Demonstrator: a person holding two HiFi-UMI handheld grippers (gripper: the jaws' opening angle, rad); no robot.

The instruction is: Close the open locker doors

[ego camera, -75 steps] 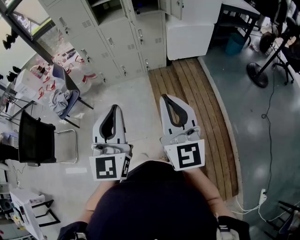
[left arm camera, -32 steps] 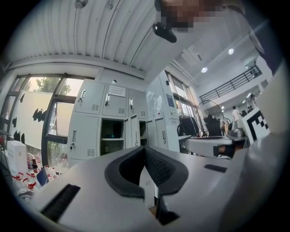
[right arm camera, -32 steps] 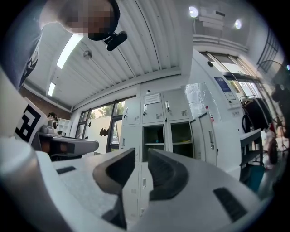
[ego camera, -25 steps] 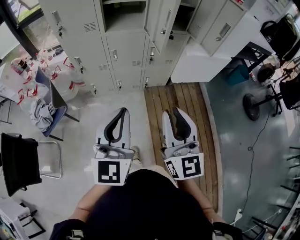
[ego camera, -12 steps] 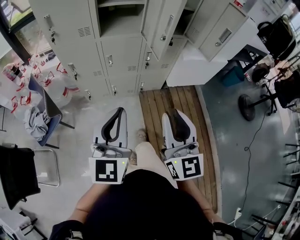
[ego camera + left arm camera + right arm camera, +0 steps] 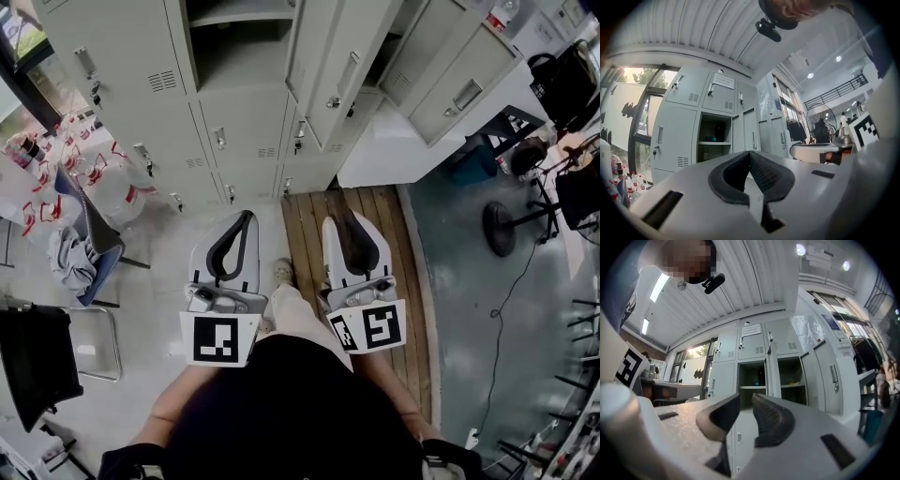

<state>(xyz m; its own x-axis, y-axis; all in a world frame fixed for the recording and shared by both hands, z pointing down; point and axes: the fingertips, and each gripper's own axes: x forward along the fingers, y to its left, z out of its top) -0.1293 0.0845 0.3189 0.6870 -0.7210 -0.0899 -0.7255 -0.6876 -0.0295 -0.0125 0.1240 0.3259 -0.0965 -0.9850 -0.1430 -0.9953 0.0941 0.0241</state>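
Lockers point(image 6: 234, 103) filled the top of the head view, a grey bank standing ahead of both grippers. One upper compartment point(image 6: 239, 37) stood open, and just beside it a locker door point(image 6: 333, 66) was swung outward. Another door point(image 6: 459, 84) hung ajar further right. Wooden boards point(image 6: 305, 225) lay on the floor in front of the bank, partly under the right gripper point(image 6: 339, 223). A blue chair point(image 6: 89, 234) with cloth on it stood at the left. The left gripper point(image 6: 246, 217) had its jaws pressed together at the tips, with nothing between them. The right gripper's jaws stood slightly apart and empty. Both grippers were well apart from the doors.
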